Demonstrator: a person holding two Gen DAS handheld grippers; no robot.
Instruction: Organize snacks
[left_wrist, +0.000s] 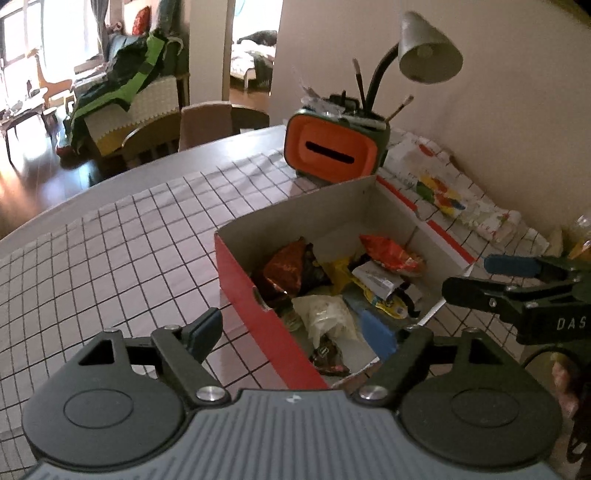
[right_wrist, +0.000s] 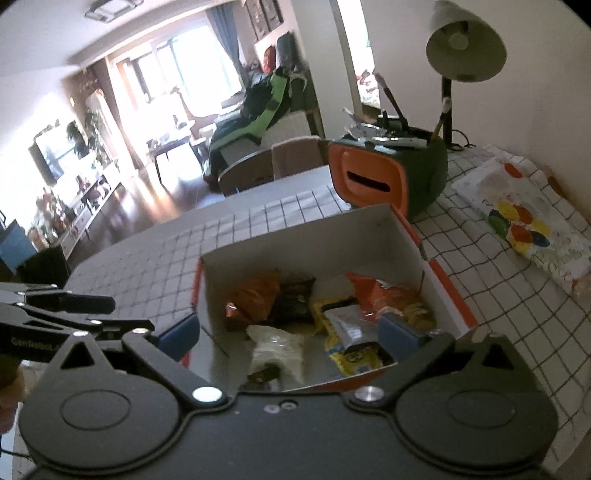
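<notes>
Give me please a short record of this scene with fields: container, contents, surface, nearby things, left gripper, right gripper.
container: red cardboard box, open top
contents: snack packets, loosely piled
surface: table with grid-pattern cloth
nearby things: orange and green holder behind the box; desk lamp
left hand-held gripper: open, holding nothing
right hand-held gripper: open, holding nothing

Blown-out daylight from the windows (right_wrist: 173, 66), dim foreground, soft blur, fisheye-bent edges.
</notes>
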